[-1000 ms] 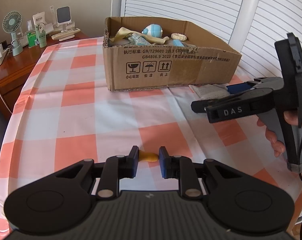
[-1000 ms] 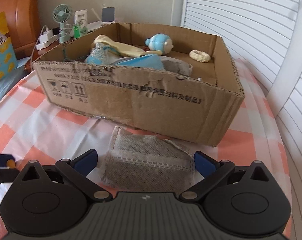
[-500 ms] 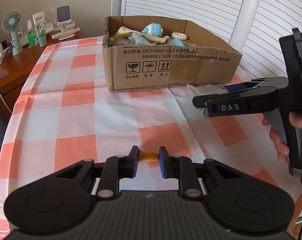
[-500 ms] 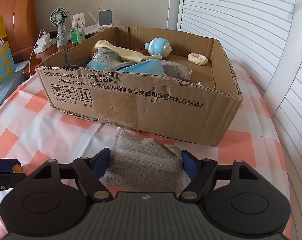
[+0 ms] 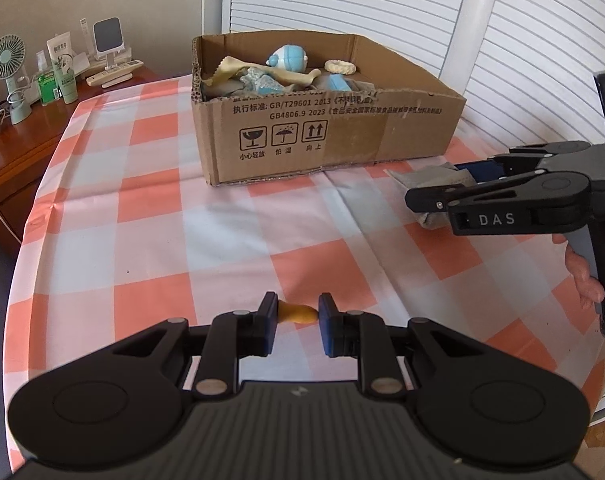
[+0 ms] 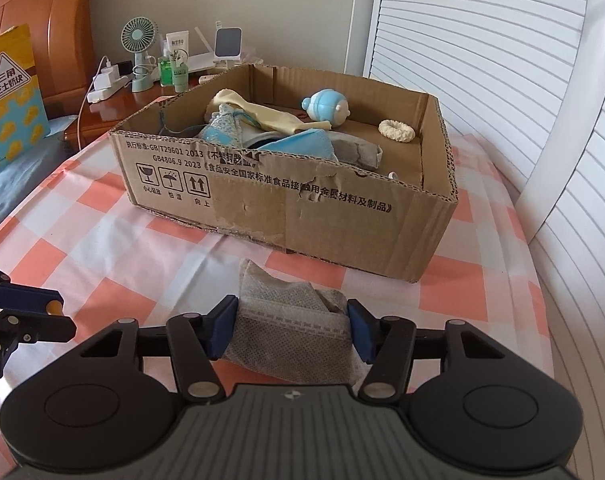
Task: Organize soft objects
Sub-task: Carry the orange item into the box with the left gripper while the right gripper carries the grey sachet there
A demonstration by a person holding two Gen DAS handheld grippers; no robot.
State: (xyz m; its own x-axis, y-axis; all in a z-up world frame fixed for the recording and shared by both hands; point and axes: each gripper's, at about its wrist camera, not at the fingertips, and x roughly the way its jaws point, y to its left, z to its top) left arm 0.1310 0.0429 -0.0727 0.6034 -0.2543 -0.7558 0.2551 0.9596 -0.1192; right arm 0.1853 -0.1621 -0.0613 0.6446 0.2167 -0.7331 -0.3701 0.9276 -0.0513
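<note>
Right tool (image 6: 288, 330) at lower centre of its view, jaws closing, pads pressing both sides of a grey mesh cloth (image 6: 290, 320); cloth's far end lies on the checked bench (image 6: 102, 256), just in front of the cardboard box (image 6: 286, 208). Left tool (image 5: 294, 322), lower centre of its view, set narrow, pinching a small orange piece (image 5: 296, 313). Box at upper centre holds pale and blue soft things.

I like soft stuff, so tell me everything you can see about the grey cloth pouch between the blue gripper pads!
The grey dotted fabric pouch looks soft and woven, with a stitched band across it and a crumpled top. It lies on the checked tablecloth just before the cardboard box, apart from it. The right gripper is closing on it, its blue pads at both sides, bunching it.
</note>
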